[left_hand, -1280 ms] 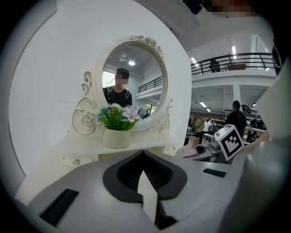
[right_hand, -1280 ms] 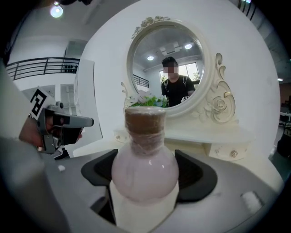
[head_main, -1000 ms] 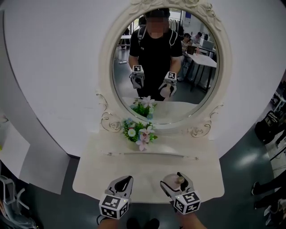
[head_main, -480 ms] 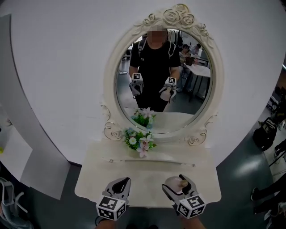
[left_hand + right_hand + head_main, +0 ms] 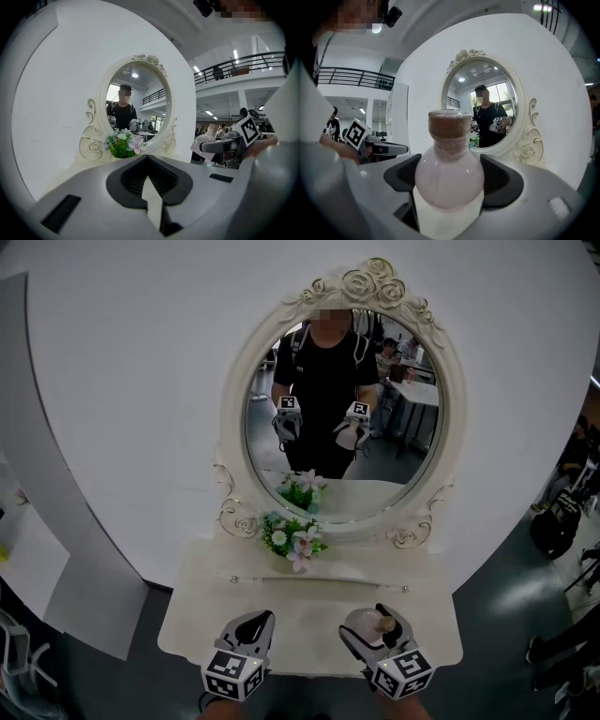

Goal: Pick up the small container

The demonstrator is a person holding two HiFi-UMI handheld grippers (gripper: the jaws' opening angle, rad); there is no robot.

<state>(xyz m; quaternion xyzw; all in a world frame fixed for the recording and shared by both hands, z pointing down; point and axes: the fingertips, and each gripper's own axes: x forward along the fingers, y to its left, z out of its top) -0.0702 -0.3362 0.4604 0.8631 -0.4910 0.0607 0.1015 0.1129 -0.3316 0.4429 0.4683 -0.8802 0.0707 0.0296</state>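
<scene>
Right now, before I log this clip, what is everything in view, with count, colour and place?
ornate oval mirror with a rose-carved frame: one, cream-white, at the back of the table against the wall
small flower bunch: one, green with pink and white blooms, at the mirror's foot, left of centre
dressing table: one, cream-white, below the mirror
curved wall panel: one, white, behind the mirror
small round glass bottle with a brown cork stopper: one, pale pink, between the right tool's jaws
person's reflection: one, black shirt, in the mirror
left tool: one, grey with a black-and-white marker cube, jaws together, empty, over the table's front edge
right tool: one, same colours, closed on the bottle
</scene>
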